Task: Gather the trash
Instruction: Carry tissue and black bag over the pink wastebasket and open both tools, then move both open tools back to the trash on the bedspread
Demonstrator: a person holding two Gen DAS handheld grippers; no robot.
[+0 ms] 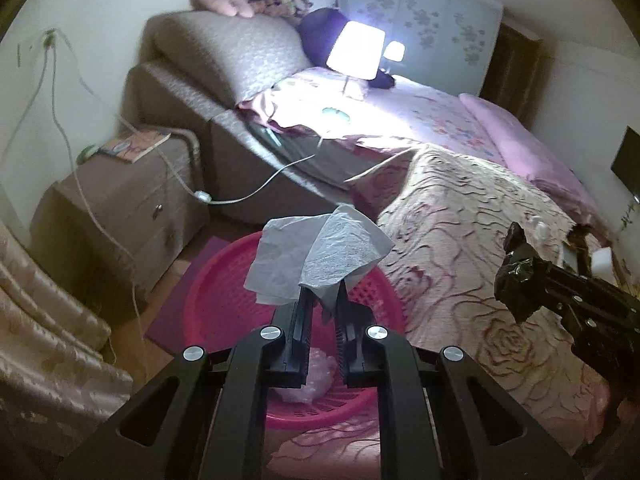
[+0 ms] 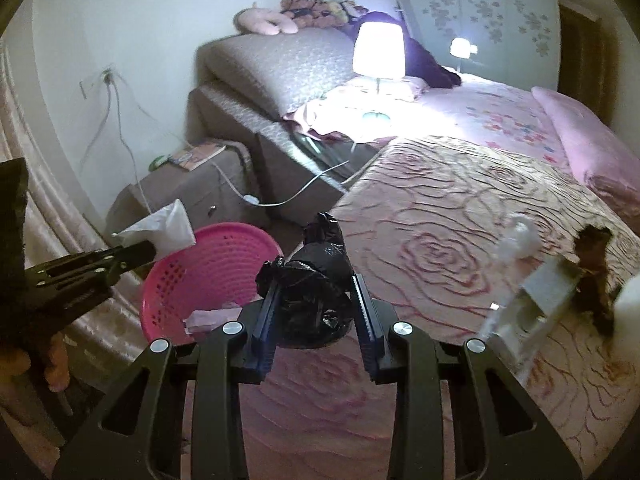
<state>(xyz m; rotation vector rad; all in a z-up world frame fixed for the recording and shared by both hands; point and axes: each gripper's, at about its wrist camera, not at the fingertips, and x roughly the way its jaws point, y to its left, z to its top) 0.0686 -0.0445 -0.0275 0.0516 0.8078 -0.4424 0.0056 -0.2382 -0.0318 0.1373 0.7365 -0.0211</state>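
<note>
Dim bedroom, lit by a lamp (image 1: 356, 50) standing on the bed (image 1: 460, 216): over a pink basket (image 1: 224, 292) on the floor beside that bed, the left tongs (image 1: 322, 292) hold a white tissue (image 1: 320, 256) pinched tight between their tips. Just beside, the right tongs (image 2: 314, 284) are clamped on a crumpled black plastic bag (image 2: 310, 300) above the rose-patterned bedspread (image 2: 432, 256). More scraps lie inside the basket, and a nightstand (image 1: 128, 208) stands beyond it.
</note>
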